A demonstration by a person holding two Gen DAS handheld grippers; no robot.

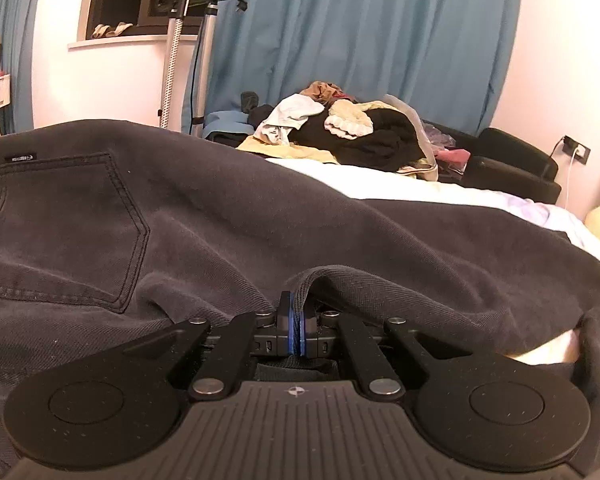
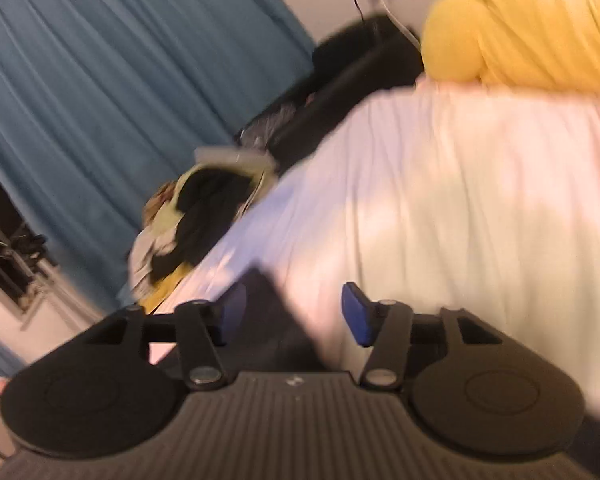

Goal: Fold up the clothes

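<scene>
Dark grey trousers (image 1: 228,216) lie spread across the bed, back pocket at the left. My left gripper (image 1: 297,312) is shut on a raised fold of the trousers' edge, pinched between its blue pads. In the blurred, tilted right wrist view my right gripper (image 2: 294,312) is open, blue pads wide apart, over the white sheet (image 2: 440,200). A dark corner of the trousers (image 2: 268,304) lies between its fingers, not gripped.
A pile of mixed clothes (image 1: 340,128) sits at the far side of the bed; it also shows in the right wrist view (image 2: 196,216). A yellow pillow (image 2: 532,28) lies at the bed's head. Blue curtains (image 1: 360,32), a black sofa (image 1: 512,164) and a stand (image 1: 176,52) are behind.
</scene>
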